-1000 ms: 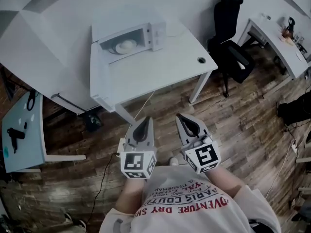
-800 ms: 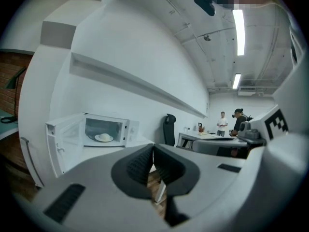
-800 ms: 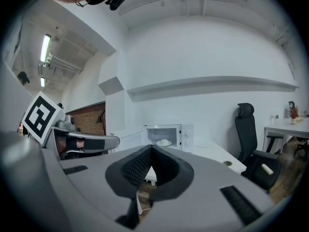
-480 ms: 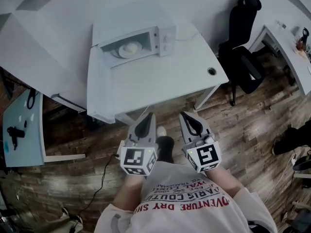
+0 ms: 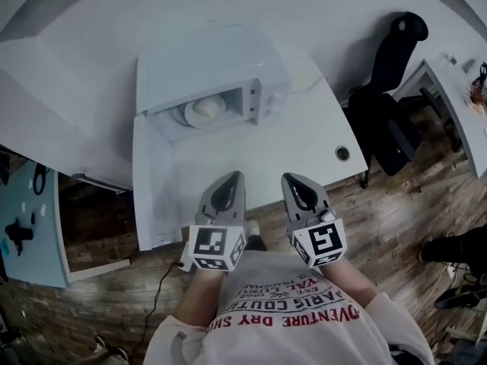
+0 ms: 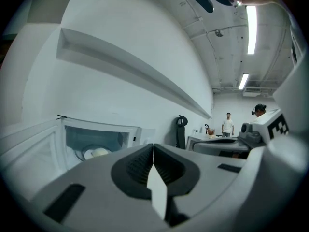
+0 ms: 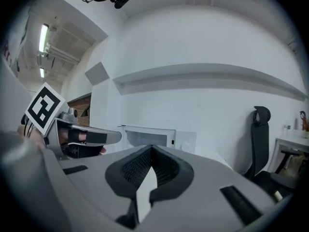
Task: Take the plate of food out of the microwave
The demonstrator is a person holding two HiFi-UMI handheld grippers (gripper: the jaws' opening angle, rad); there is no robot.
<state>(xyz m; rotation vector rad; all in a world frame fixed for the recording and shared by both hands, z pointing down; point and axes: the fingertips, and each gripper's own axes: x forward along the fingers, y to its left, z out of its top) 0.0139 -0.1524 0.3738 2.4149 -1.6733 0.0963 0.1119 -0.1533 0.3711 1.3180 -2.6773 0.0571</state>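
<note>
One office chair [image 5: 392, 90] stands well right of the claws. One open microwave [image 5: 217, 71] sits ahead of them, one plate of food [image 5: 204, 111] inside. Two claws, left gripper [image 5: 232, 178] and right gripper [image 5: 293, 179], closed and empty. White table [image 5: 297, 143], wooden floor [image 5: 399, 207].

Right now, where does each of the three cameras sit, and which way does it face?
Head view: on the person's head, facing steeply down: table, microwave, left gripper, right gripper, shirt.
Left gripper view: on that gripper, along its shut jaws toward the plate of food.
Right gripper view: likewise, shut jaws; left gripper at its left.
Shared: the open microwave.
</note>
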